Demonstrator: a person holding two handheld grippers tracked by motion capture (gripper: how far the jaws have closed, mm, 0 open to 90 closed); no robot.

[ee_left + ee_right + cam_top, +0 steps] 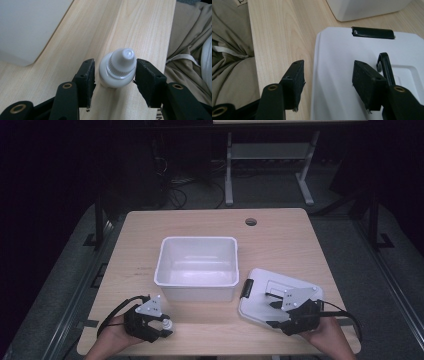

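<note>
A light wooden worktop (150,227) carries one open white plastic tub (197,268) at its middle, its mouth facing up, seemingly ready to receive things. Just right of the tub and nearer the person lies one flat white plastic lid (260,290) with a black latch (246,289) at its left edge, set aside so the tub stays open.

At the near left, the left gripper (161,326) brackets one small white plastic dropper bottle (117,68) with a ribbed cap. The bottle rests on the worktop near its front edge. The black fingers (86,77) stand close on either side of it, the right one touching the cap, the left a hair off the body. The grip looks about to form rather than firm.

At the near right, the right gripper (274,314) hovers over the lid's near edge. Its fingers (367,82) are parted and hold nothing, one off the lid's edge over bare wood, the other above the lid.

Count: one tub, one lid, one bottle, two grippers.
</note>
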